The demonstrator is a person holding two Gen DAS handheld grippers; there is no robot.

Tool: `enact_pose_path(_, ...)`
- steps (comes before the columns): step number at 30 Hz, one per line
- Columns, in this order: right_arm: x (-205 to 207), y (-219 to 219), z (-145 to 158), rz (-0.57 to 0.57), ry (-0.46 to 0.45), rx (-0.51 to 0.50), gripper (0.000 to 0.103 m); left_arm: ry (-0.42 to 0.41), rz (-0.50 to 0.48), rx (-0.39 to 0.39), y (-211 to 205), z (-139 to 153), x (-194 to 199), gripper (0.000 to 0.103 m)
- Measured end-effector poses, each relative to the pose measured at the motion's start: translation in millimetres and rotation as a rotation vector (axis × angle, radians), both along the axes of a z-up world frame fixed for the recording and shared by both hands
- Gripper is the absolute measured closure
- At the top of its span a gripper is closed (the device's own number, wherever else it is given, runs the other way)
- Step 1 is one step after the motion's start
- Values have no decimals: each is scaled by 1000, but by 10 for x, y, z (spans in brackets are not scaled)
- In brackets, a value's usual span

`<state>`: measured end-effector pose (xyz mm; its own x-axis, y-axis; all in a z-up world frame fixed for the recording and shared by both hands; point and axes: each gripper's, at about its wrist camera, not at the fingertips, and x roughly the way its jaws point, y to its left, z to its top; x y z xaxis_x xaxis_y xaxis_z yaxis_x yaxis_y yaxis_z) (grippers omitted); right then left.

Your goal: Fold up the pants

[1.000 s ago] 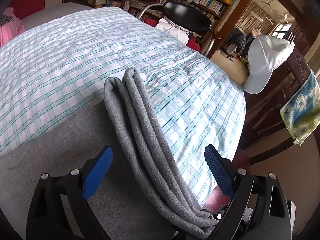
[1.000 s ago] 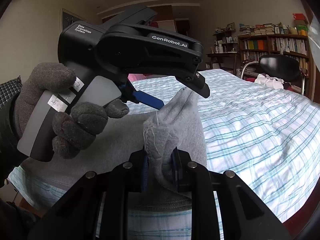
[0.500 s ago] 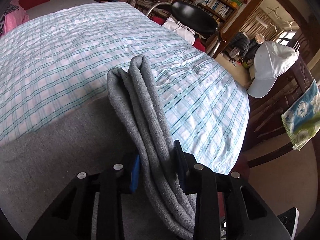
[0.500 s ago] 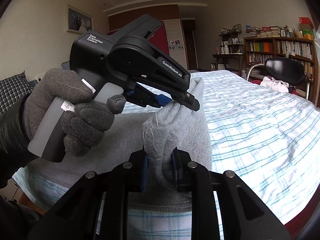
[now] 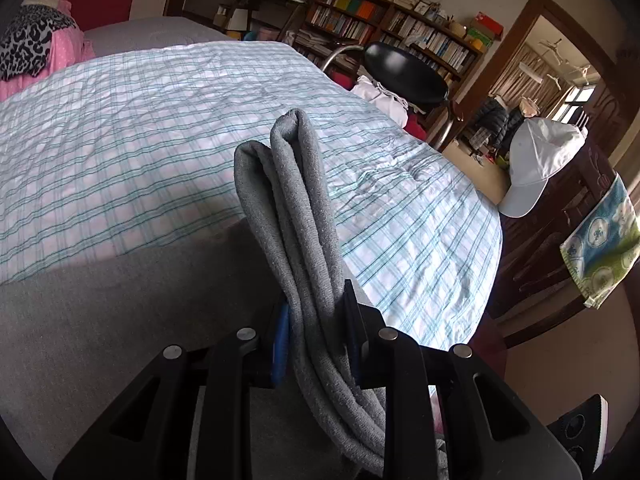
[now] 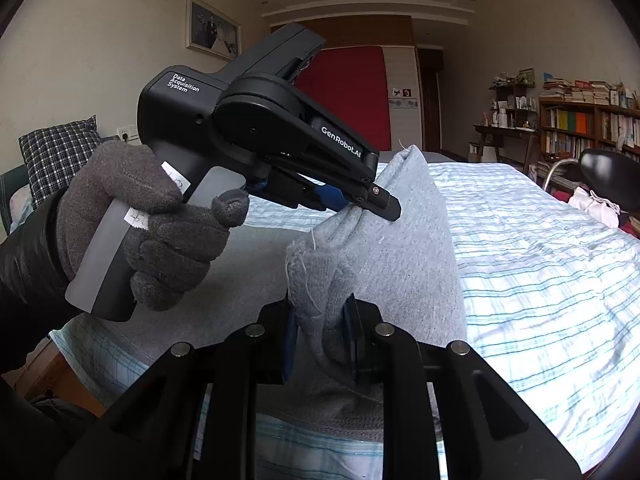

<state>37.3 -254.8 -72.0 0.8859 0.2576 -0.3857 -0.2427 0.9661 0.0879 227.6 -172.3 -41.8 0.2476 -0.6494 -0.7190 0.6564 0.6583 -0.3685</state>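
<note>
A: What does each tool hold?

B: The left tool (image 5: pixel 316 332) has just been closing, and its blue pads now pinch a bunched band of the grey sweatpants (image 5: pixel 292 200). The right tool (image 6: pixel 320 338) is clamped on a frayed end of the same garment, with loose threads showing.

A: Where are the pants?

B: The gripped part stands lifted in a ridge between the two tools; the rest lies flat on the checked bedspread (image 5: pixel 140 152), along the bed's near edge toward its foot corner.

A: Which step is this?

B: I judge it the start of a fold: both ends are secured and raised. The next move calls for carrying the two grips together across the bed, keeping the edge taut and level so it lands square on the flat part, before letting go.

A: Any writing?

B: The left tool's body reads "Data Acquisition System" and "GenRobot.AI". White stickers under the gloved hand (image 6: pixel 152 224) are too covered to read.
</note>
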Motion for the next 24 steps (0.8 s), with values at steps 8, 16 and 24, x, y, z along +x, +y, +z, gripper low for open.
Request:
enact_pose_path(8, 132, 373, 15, 169, 21, -20, 83, -21, 104, -47, 740, 50, -68, 80)
enact_pose_path(16, 256, 764, -141, 287, 97, -82, 83, 35, 219, -74, 1412, -210, -59, 80)
enact_pose_path(24, 245, 1049, -383, 323, 195, -138, 75, 80, 294, -73, 1808, -534, -26, 80)
